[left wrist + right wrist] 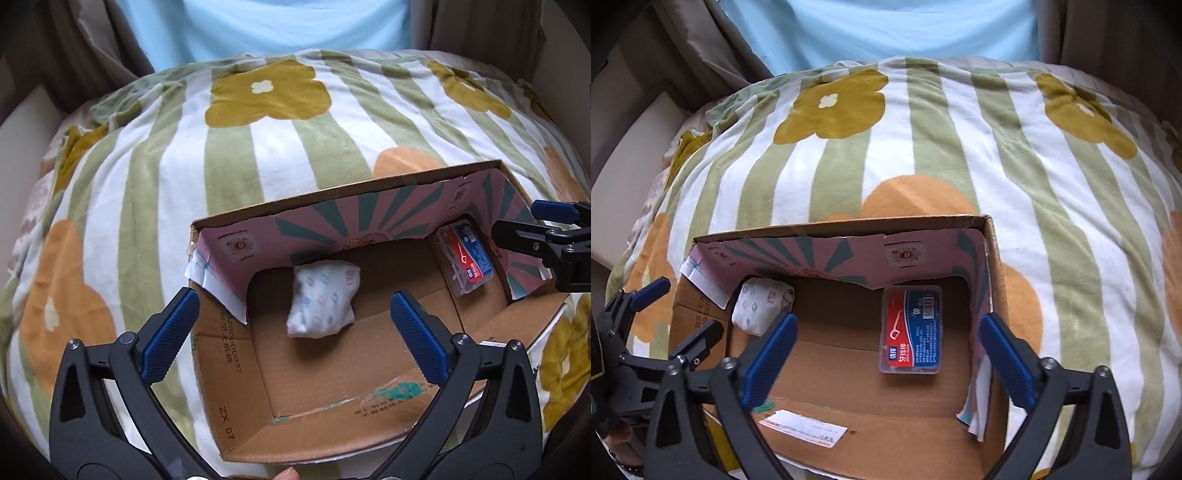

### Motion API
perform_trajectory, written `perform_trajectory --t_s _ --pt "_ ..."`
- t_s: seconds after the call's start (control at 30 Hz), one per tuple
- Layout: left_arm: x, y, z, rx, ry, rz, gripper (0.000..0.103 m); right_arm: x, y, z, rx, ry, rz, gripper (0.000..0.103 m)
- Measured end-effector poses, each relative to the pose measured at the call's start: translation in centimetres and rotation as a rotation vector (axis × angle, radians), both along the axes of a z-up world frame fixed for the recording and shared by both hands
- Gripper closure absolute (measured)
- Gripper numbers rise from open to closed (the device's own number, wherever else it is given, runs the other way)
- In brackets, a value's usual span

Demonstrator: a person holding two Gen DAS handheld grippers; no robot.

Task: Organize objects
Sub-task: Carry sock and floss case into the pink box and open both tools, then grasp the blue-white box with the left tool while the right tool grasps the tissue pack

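Inside the cardboard box (849,424), a clear floss-pick case (911,332) lies flat.

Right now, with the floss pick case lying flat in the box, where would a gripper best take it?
Probably from above, across its long side edges: the floss pick case lies flat, label up, on the cardboard box floor, its ends shorter. The open right gripper already hangs over it.
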State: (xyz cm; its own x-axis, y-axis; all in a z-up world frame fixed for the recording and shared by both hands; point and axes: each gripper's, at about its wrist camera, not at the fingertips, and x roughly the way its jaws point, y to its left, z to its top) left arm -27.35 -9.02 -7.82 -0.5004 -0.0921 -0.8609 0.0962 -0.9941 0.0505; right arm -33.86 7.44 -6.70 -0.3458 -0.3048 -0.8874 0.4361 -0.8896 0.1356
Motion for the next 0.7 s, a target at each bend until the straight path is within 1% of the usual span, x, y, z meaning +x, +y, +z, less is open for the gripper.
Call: perform_trajectory --t_s 0.1,0.23,0.3,0.4,0.5,0.6,0.7 --pt "0.6 -0.2 0.2 0.021 0.013 0.017 0.0 0.5 0.4 1.4 -0.038 0.038 0.0 0.002" --pt "1.4 -0.3 1.6 0.015 0.037 0.026 0.0 1.3 0.7 3.5 -0.05 0.085 0.0 0.002" --pt "1.8 -0.5 2.4 0.024 0.034 0.033 0.0 1.8 0.9 4.5 -0.068 0.103 -0.006 0.002" --pt "2.8 -1.3 3.4 0.08 0.051 0.054 0.0 2.6 1.5 5.9 -0.085 0.133 -0.024 0.002" --pt "4.0 -1.8 4.2 0.094 0.068 0.071 0.0 3.4 2.1 7.0 -0.068 0.161 -0.023 0.002" --pt "5.4 -1.8 5.5 0.07 0.094 0.071 0.0 4.5 2.7 7.9 -0.028 0.206 -0.02 0.002" --pt "7.0 -2.1 7.0 0.08 0.124 0.073 0.0 5.8 3.7 8.8 -0.027 0.211 -0.011 0.002"
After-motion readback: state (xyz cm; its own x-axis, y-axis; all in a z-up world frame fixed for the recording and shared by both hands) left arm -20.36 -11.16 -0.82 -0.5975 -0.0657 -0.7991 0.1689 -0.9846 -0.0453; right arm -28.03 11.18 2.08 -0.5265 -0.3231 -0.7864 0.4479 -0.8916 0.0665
